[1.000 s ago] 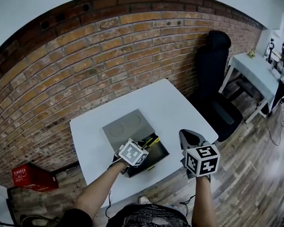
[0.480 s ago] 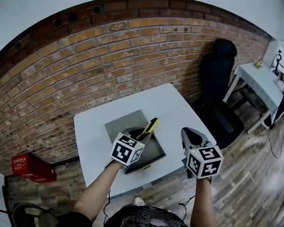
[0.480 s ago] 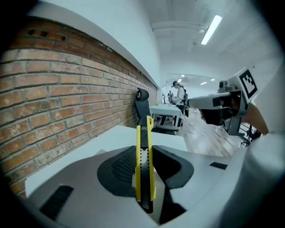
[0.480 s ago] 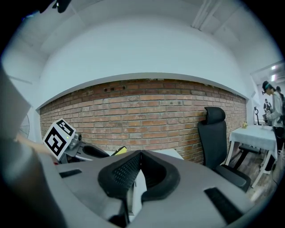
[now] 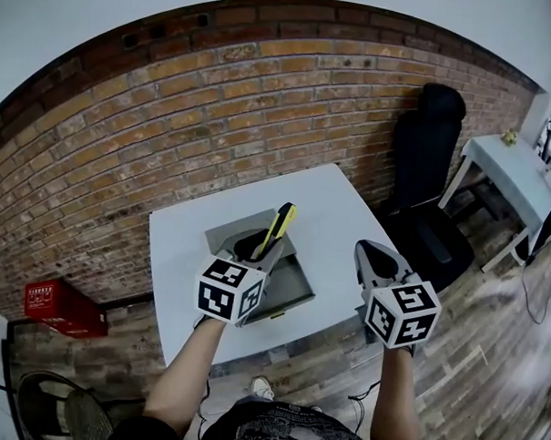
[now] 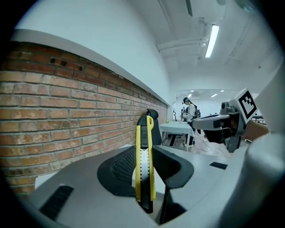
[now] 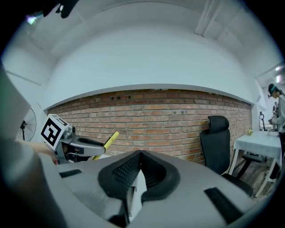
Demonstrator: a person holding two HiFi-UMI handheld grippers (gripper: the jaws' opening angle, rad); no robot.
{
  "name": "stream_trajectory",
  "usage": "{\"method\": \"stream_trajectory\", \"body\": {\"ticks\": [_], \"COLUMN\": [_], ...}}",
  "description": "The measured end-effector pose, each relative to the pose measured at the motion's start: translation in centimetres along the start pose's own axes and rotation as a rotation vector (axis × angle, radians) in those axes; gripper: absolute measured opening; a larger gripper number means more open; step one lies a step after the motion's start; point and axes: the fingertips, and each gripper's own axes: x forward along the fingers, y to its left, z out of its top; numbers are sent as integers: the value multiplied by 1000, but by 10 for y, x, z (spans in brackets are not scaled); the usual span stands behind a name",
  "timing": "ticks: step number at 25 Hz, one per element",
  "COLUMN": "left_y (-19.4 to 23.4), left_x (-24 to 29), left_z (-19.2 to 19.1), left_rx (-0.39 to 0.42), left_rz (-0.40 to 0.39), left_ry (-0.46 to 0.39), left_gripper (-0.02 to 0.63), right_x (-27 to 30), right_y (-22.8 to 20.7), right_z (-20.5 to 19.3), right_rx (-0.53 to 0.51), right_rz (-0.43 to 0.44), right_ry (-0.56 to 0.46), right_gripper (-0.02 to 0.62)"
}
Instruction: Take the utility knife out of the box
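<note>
on the floor far left of the left gripper sits a red crate, well apart from the white table, whose left edge lies a little outside that tool with a bare strip of top between. the brick wall runs just beyond the table's far edge, so the open room ahead of both tools ends there, while the near edge is just under the person's forearms. the left gripper is clamped on the utility knife, its two pads pressing the yellow-and-black body near the lower end, the rest rising up and away from the jaws toward the wall. the grey box lies open on the table below and slightly right of this tool, and the knife is held above it, outside it. between the two tools the table top is bare. the right gripper hangs beside the table's right edge with its jaws together and nothing between them. right of it stand a black office chair and, further off, a white desk, with wooden floor between. the left gripper view alone shows the pads' grip on the knife and a person far down the room; the right gripper view alone shows its own tips meeting; only the head view shows the box.
</note>
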Motion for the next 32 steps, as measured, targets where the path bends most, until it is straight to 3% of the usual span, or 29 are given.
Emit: {"method": "stream_trajectory", "body": {"ticks": [13,21,32], "left_y": [-4,-6,-8], "left_x": [-61,-85,-92], "left_z": [33,27,20], "left_rx": [-31,-55,-62], "left_rz": [211,289,314], "left_ry": [-176,-197,-177], "left_gripper": [129,129,129], "right_x": [-27,-37,-38], "right_y": [-2,-2,4], "right_z": [18,19,16], "right_rx": [-37,-57,-59], "right_rz": [59,77,107], "right_ry": [-61,-73,-76], "right_gripper": [20,18,20]}}
